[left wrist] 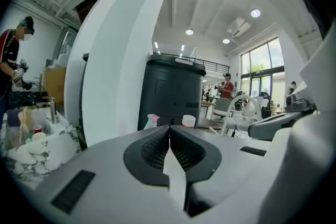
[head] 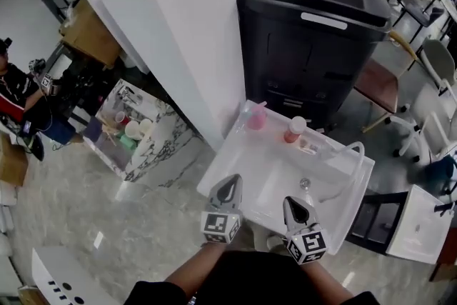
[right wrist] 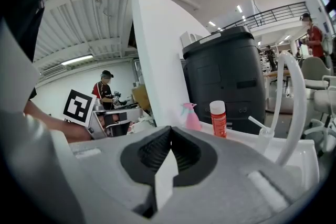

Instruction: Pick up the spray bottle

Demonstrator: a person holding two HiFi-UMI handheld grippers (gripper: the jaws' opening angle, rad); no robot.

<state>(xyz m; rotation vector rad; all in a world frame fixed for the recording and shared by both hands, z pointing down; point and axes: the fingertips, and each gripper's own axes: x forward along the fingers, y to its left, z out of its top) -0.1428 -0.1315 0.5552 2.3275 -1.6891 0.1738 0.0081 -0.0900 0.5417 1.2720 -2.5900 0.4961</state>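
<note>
A pink spray bottle (head: 255, 116) stands at the back left corner of a white sink unit (head: 235, 168), with a red bottle with a white cap (head: 293, 129) to its right. My left gripper (head: 227, 189) and right gripper (head: 298, 207) hover side by side over the sink's near edge, both shut and empty, well short of the bottles. In the left gripper view the spray bottle (left wrist: 151, 121) peeks just above the shut left gripper (left wrist: 169, 128). The right gripper view shows the spray bottle (right wrist: 190, 117) and the red bottle (right wrist: 218, 118) beyond the shut right gripper (right wrist: 169, 131).
A white pillar (head: 178, 25) rises left of the sink and a tall black machine (head: 314, 25) stands behind it. A curved white faucet (head: 353, 150) sits at the sink's right. A marble-patterned counter with cups (head: 136, 132) lies to the left, near a person (head: 14, 96).
</note>
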